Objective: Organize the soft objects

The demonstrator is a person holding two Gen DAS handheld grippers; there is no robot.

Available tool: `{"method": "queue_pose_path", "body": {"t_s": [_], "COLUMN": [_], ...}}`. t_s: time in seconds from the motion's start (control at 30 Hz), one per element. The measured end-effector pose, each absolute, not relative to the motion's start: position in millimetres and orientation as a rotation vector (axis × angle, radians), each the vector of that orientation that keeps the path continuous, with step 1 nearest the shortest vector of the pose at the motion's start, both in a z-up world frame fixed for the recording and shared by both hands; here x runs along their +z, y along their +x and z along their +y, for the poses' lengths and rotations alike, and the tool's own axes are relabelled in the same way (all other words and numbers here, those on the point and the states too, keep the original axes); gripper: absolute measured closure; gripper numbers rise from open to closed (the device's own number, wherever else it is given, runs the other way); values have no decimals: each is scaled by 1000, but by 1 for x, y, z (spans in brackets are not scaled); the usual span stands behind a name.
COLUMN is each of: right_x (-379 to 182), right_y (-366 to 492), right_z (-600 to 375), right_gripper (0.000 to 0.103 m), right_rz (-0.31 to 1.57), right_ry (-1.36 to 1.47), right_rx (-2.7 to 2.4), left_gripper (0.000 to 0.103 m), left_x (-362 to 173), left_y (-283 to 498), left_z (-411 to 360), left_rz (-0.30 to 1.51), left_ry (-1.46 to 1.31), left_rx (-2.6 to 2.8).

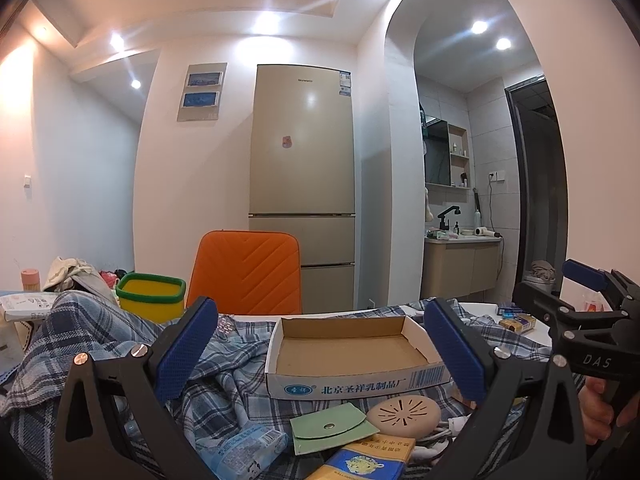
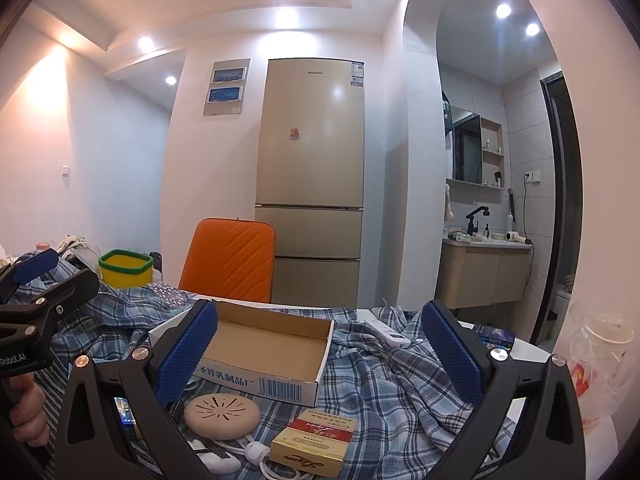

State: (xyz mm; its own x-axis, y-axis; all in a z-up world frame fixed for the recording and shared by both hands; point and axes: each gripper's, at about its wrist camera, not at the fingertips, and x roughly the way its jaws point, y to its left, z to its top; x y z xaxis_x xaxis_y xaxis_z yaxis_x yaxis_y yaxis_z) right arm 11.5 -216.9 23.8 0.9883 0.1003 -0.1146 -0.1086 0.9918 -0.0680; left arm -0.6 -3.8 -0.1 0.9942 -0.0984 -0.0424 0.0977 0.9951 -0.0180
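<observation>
Across the tabletop (image 2: 532,346) lies the blue plaid cloth (image 2: 384,384), rumpled, and it is the soft thing of your task; both views show it under nearly everything. On it stands the open cardboard tray (image 1: 352,350), and nothing lies inside it.

Your left gripper (image 1: 320,350) is spread wide and holds nothing; its blue pads stand on either side of the tray in its view. Your right gripper (image 2: 320,354) is also wide and holds nothing, with the tray near its left pad.

Only the left wrist view shows you the green snap pouch (image 1: 330,428), the blue tissue pack (image 1: 244,450) and the blue and yellow box (image 1: 368,464), all low between the fingers. Only the right wrist view shows the red and gold box (image 2: 316,440), the white coiled cable (image 2: 244,454), the white power strip (image 2: 388,334) on the cloth, and the crumpled plastic bag (image 2: 600,364) at the right edge. The beige round disc (image 2: 222,416) appears in both views, just in front of the tray.

Behind the tray the cloth reaches the far edge of the tabletop, where the orange chair (image 2: 232,262) stands. At the far left the yellow bin with green rim (image 1: 152,294) sits beside a pile of clothes (image 1: 76,272). At the right, bare white tabletop shows past the edge of the cloth.
</observation>
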Motion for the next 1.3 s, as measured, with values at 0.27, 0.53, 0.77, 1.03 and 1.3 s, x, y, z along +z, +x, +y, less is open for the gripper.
{"method": "queue_pose_path", "body": {"t_s": [0.27, 0.53, 0.77, 1.03, 1.3], "right_x": [25, 26, 28, 38, 37], "right_y": [12, 9, 5, 8, 13], "right_z": [-215, -213, -207, -218, -224], "right_gripper": [0, 0, 0, 0, 0], "right_rz": [122, 100, 85, 95, 158], "right_ry": [-75, -89, -116, -44, 13], "right_rx": [108, 105, 103, 106, 184], "left_gripper": [0, 0, 0, 0, 2], "left_x": [-1, -1, 7, 17, -2], "left_y": [7, 16, 21, 46, 62], "left_z": [-4, 2, 8, 24, 26], "left_rz": [80, 122, 187, 449, 645], "left_ry": [-8, -29, -35, -64, -68], "left_rx": [-103, -97, -135, -238, -424]}}
